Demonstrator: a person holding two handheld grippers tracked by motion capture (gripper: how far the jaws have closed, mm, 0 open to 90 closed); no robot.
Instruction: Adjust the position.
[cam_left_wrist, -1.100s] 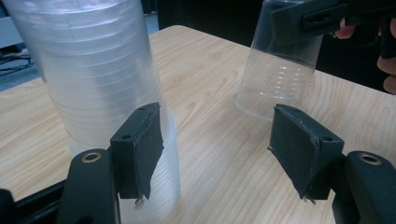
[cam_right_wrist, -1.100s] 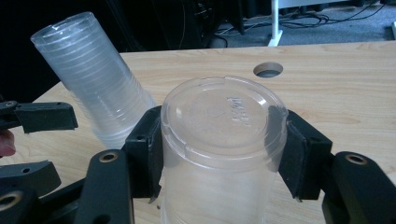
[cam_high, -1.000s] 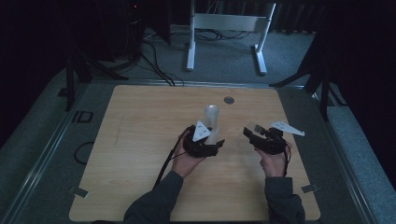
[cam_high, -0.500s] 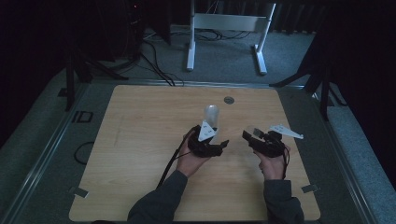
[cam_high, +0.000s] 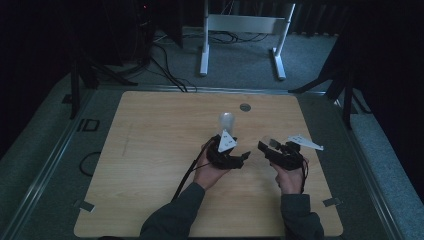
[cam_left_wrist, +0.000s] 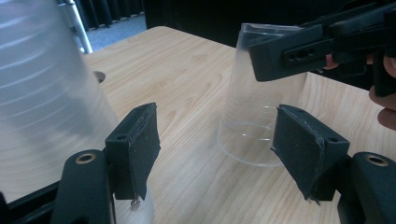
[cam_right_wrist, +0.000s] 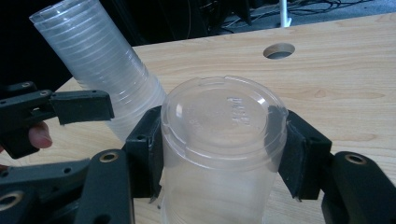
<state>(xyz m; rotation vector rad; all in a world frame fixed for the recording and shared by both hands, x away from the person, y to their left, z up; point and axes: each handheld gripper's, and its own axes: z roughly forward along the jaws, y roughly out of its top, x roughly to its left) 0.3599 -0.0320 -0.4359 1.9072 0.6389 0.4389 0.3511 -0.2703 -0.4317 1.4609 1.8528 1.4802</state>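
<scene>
A tall stack of clear plastic cups (cam_high: 226, 121) stands on the wooden table (cam_high: 150, 150). In the left gripper view the stack (cam_left_wrist: 37, 93) is just outside the left pad. My left gripper (cam_left_wrist: 217, 140) is open; its jaws have just been opening and only bare table lies between them. It (cam_high: 243, 156) points toward the right gripper (cam_high: 263, 146). My right gripper (cam_right_wrist: 222, 149) is shut on a single clear cup (cam_right_wrist: 224, 135), held upside down with its base toward the camera. That cup (cam_left_wrist: 261, 93) hovers just above the table, ahead of the left jaws. The stack (cam_right_wrist: 93, 60) leans behind it.
A round hole (cam_high: 244, 107) sits in the table near its far edge. A white metal frame (cam_high: 240, 30) stands on the floor beyond. A black cable (cam_high: 187, 172) trails from the left gripper toward the person. Bare wood spreads to the left.
My left gripper has shifted slightly to the right, and more of the stack now shows beyond it. The right gripper keeps still with its cup.
</scene>
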